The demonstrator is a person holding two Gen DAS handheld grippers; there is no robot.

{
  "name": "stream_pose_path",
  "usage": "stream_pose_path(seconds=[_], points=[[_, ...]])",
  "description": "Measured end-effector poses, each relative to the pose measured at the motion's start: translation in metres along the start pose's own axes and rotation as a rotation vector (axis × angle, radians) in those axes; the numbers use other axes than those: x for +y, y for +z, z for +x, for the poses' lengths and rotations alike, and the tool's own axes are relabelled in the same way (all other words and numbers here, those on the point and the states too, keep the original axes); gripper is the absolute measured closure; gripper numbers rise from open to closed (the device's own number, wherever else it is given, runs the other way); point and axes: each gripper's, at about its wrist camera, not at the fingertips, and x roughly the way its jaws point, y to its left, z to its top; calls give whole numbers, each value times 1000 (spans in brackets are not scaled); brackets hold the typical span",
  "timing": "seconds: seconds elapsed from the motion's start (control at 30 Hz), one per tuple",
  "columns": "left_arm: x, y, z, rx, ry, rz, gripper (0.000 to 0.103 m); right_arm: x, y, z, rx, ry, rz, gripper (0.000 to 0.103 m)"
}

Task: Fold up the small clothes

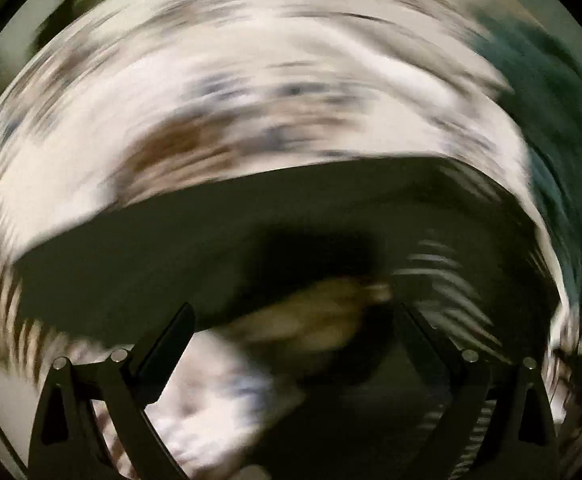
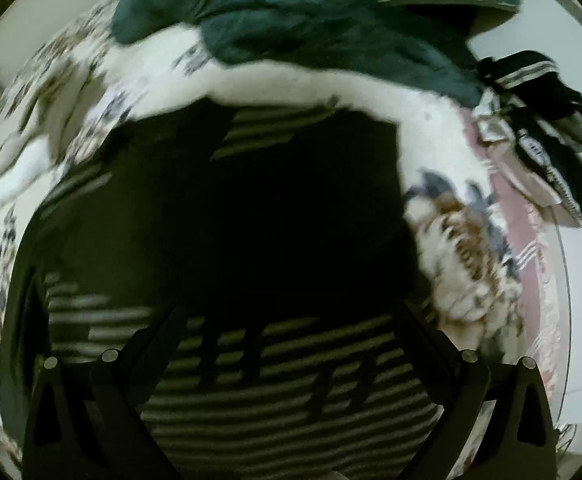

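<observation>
My right gripper [image 2: 291, 320] points down at a dark garment with pale stripes [image 2: 283, 380], which lies straight below and ahead of it, spread flat on the flowered bedsheet [image 2: 51, 120]. Both fingers stand wide apart with nothing between the pads; the striped cloth shows in the gap but sits under them, not in their grip.

My left gripper [image 1: 295, 320] is spread just as wide and holds nothing. Ahead of it the same dark cloth [image 1: 211, 248] fills the middle of the view, its far edge curving against the flowered sheet [image 1: 251, 100]. Low between the fingers there is a blurred tan shape I cannot make out.

The left view is smeared all over, so little detail survives there. The right view is sharper and shows what the left does not: a rumpled dark green garment [image 2: 311, 12] beyond the striped piece, far ahead of the gripper, and off to the right a small heap of black clothes with white trim [image 2: 547, 120], well apart from the fingers. A pinkish patterned cloth [image 2: 519, 208] lies under that heap.

I see no basket or box in either view.
</observation>
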Motion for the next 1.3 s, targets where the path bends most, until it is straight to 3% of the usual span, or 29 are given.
stream_pose_path(seconds=[0.1,0.2,0.33,0.37,0.4,0.47,0.5,0.73,0.87,1.03,1.17,1.3], points=[[118,-14,4,22,74,-258,2,19,-16,8,56,-2,-28,0],[212,-33,23,42,65,-529,2,34,-30,18,100,0,-22,0],[276,-51,60,20,-10,-726,14,53,-42,32,133,-27,2,0],[283,-52,62,-7,-21,-761,25,59,-43,36,140,-34,4,0],[286,-52,59,-45,-6,-784,34,63,-43,40,146,-44,5,0],[286,-48,45,-119,51,-776,93,70,-43,43,153,-54,11,0],[286,-46,40,-140,69,-765,98,76,-43,43,154,-63,11,0],[260,-16,-18,-298,118,-568,100,95,-38,33,117,-56,-36,0],[204,11,-55,-386,93,-374,100,87,-38,33,102,1,-17,0],[83,32,-75,-416,12,-121,100,50,-43,40,122,118,45,0],[-57,34,-69,-400,-157,62,100,13,-42,33,118,135,77,0],[-222,3,-49,-299,-352,236,100,-50,-30,35,114,128,207,0]])
